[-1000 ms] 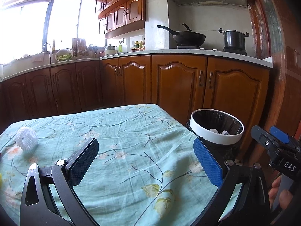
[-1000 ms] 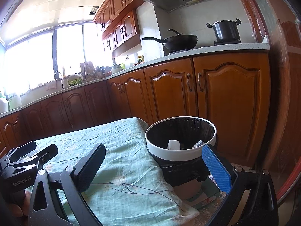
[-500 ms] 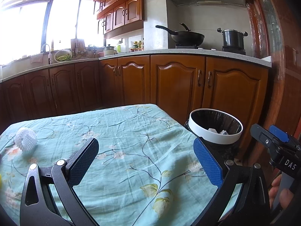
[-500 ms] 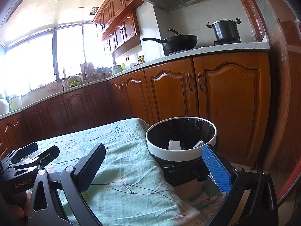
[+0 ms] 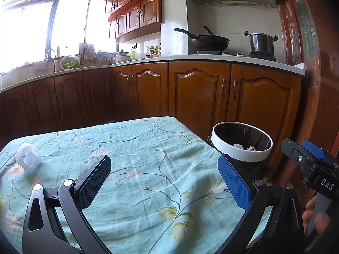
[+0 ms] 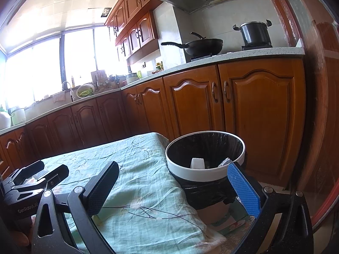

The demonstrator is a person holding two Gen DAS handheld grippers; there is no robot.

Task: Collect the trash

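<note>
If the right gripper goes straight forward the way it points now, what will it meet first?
Probably the trash bin: its white rim sits just ahead of the open right gripper, toward the blue finger. Depth is unclear, so it might pass over the rim.

Both wrist views face the counter [image 5: 211, 60], sharing the bin [image 6: 204, 172].

Perhaps paper scraps [image 6: 197, 163] inside bin [image 6: 190, 173]

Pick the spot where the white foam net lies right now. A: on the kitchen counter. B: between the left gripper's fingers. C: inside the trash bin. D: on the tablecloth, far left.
D: the white foam net rests on the tablecloth at its far left, apart from the open left gripper and the trash bin.
</note>
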